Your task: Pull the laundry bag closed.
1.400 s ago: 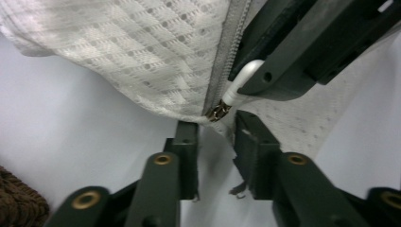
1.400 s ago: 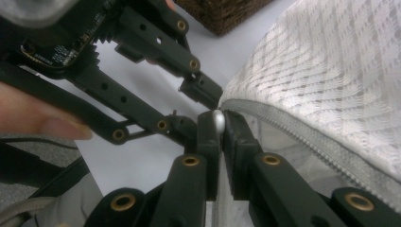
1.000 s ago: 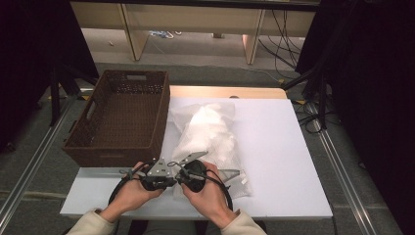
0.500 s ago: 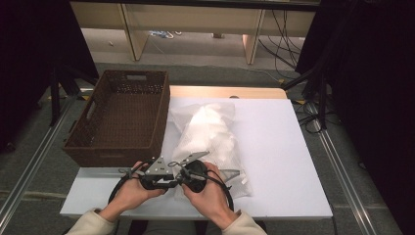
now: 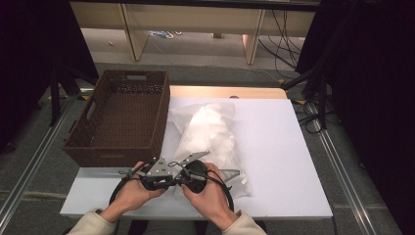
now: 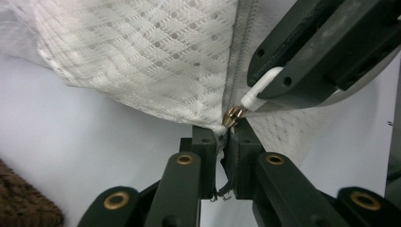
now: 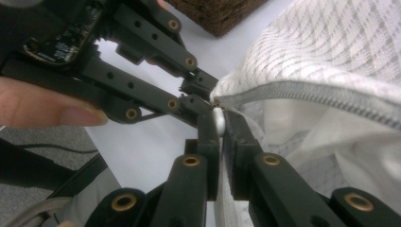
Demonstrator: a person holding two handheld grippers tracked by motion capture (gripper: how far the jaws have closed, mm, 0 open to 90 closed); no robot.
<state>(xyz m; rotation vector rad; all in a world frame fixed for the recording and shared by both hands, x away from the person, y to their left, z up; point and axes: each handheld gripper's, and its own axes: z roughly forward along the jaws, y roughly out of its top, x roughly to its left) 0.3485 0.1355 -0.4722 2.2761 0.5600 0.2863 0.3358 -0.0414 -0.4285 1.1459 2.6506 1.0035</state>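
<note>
Two claws meet at six o'clock on the tabletop (image 5: 274, 147), at the near corner of the mesh bag (image 5: 210, 134); my left claw (image 6: 222, 135) has just closed, pinching soft fabric; my right claw (image 7: 218, 124) pinches the zipper pull (image 7: 218, 118); light, floppy, slippery stuff, so grip beside the zipper (image 7: 302, 94).

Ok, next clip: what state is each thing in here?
Mesh laundry bag: lying flat on the table, zipper closed.
Zipper pull: pinched by the right gripper.
Left gripper: shut on the bag's corner beside the zipper; its jaws have just been closing.
Basket: upright, empty.
</note>
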